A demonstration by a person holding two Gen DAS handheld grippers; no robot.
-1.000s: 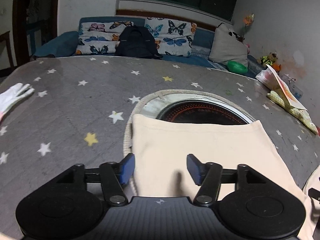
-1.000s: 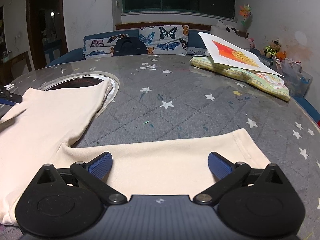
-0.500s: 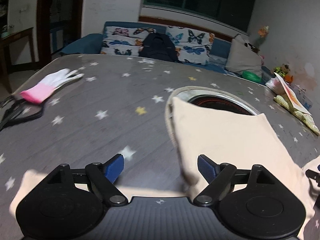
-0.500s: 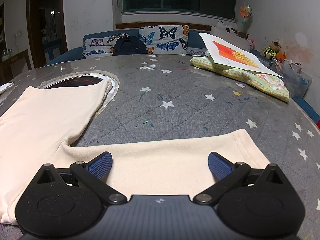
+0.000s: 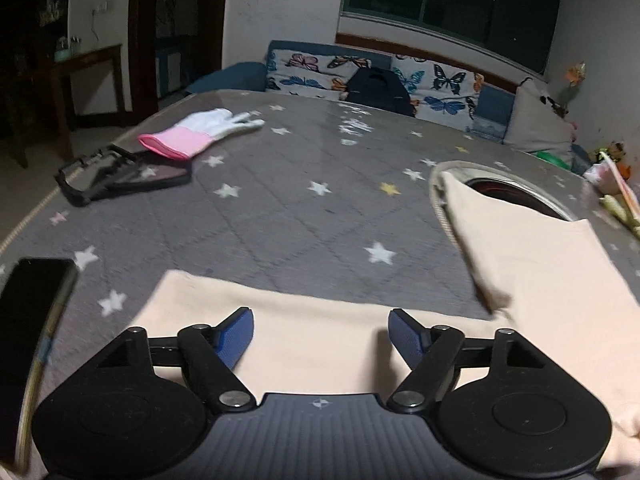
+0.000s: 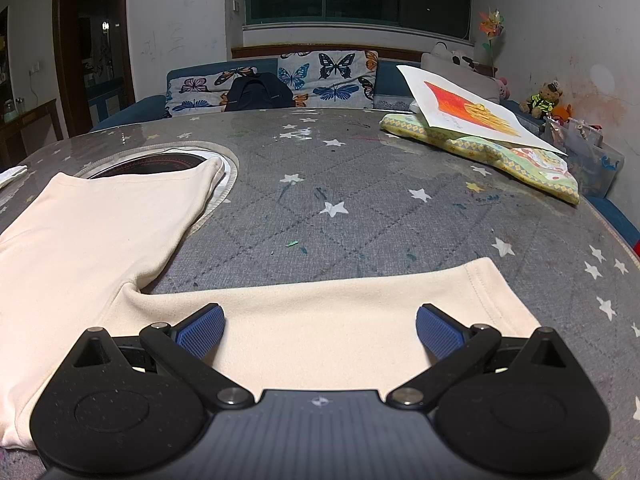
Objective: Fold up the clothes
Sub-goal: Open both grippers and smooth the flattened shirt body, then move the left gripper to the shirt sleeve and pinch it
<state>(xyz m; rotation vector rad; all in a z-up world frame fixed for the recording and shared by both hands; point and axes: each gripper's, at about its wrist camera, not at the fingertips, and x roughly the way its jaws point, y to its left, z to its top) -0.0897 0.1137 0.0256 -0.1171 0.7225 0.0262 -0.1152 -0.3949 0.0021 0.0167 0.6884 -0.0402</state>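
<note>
Plainly, the cream shirt (image 6: 100, 220) lies flat on the star-patterned bench (image 6: 360, 200), its body running away from the person toward the round inset and its two sleeves stretched sideways along the near edge. The right sleeve (image 6: 360, 308) lies straight under the right gripper (image 6: 318, 330), its long axis across the jaws, cuff out to the right; the left sleeve (image 5: 280, 320) lies the same way under the left gripper (image 5: 320, 332), cuff to the left. Each hand is therefore the nearer one for its own sleeve (a neat split). Both pairs of jaws stand wide apart and hold nothing, hovering just above the cloth. My judgement is that the coming move turns on closing across a sleeve and carrying it inward over the body.

No brand or readable writing shows anywhere. Elsewhere on the bench lie a pink-cuffed glove (image 5: 196, 132), a dark phone (image 5: 32, 320) and an orange picture sheet (image 6: 472, 108).
</note>
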